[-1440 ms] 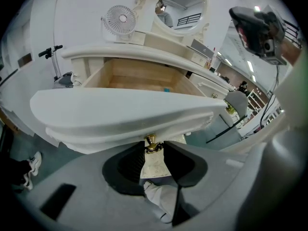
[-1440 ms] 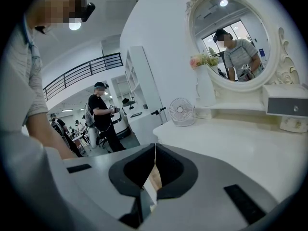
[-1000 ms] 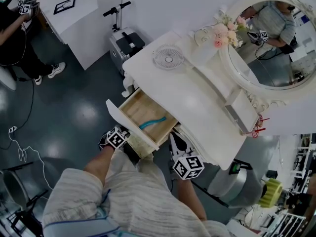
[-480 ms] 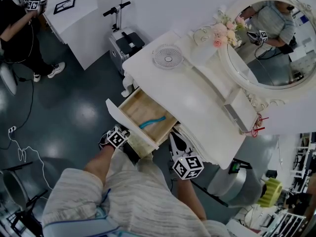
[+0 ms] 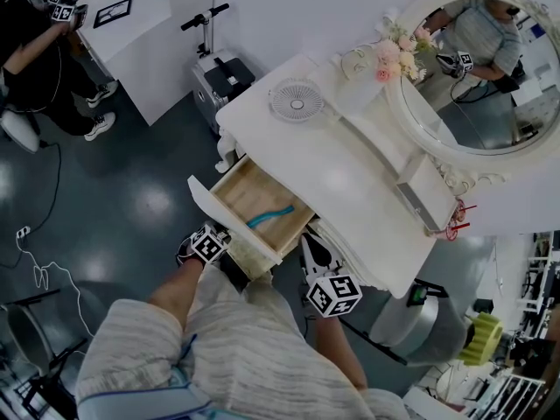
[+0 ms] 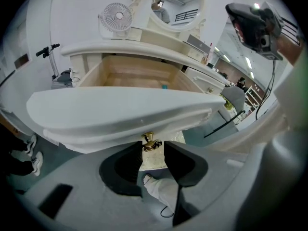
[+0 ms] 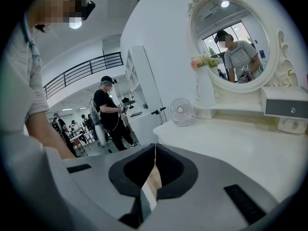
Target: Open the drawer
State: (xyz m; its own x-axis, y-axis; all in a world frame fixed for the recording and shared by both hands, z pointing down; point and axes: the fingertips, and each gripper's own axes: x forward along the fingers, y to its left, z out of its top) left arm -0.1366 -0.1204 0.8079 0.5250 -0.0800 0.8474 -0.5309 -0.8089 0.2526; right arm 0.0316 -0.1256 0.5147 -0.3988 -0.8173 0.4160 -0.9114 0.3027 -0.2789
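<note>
The drawer (image 5: 262, 210) stands pulled out at frame centre, under the white surface (image 5: 350, 182). Its brass knob (image 6: 150, 142) sits between the jaws of the left hand-held gripper (image 6: 152, 150), which have just been opening and are slightly apart. The right hand-held gripper (image 7: 154, 148), at lower centre, has its jaws together and empty.

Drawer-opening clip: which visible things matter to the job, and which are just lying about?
Job: drawer, pulled open; its brass knob; dressing table.
Lying about: desk fan, flowers, mirror, teal item inside the drawer.
</note>
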